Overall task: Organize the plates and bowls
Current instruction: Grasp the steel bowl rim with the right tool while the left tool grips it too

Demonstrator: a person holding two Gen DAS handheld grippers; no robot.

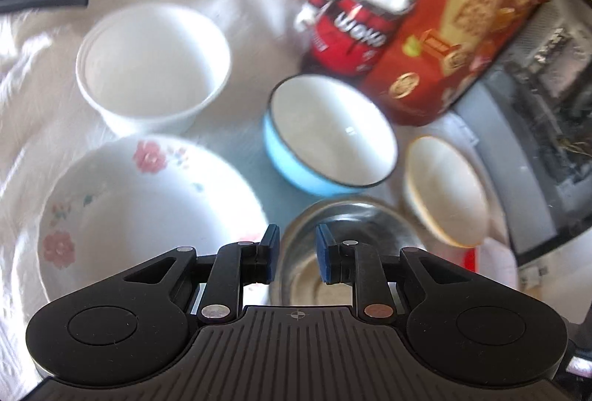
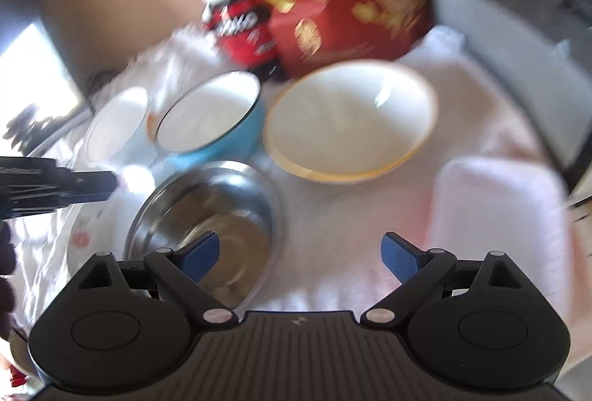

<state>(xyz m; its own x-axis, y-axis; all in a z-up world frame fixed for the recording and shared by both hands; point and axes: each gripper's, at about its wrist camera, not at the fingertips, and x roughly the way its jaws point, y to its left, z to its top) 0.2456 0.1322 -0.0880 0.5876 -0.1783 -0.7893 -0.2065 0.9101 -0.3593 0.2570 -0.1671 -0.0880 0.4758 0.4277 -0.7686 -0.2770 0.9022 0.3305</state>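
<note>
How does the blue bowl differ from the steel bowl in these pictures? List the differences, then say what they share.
The blue bowl has a pale blue outside, a white inside and a dark rim; the steel bowl is bare shiny metal throughout. The blue bowl lies farther from both cameras, near the red box; the steel bowl lies nearest, just beyond each gripper. Both are round, upright and appear empty.

White plate with pink flowers — light-blue bowl, black-rimmed; steel bowl; red box.
</note>
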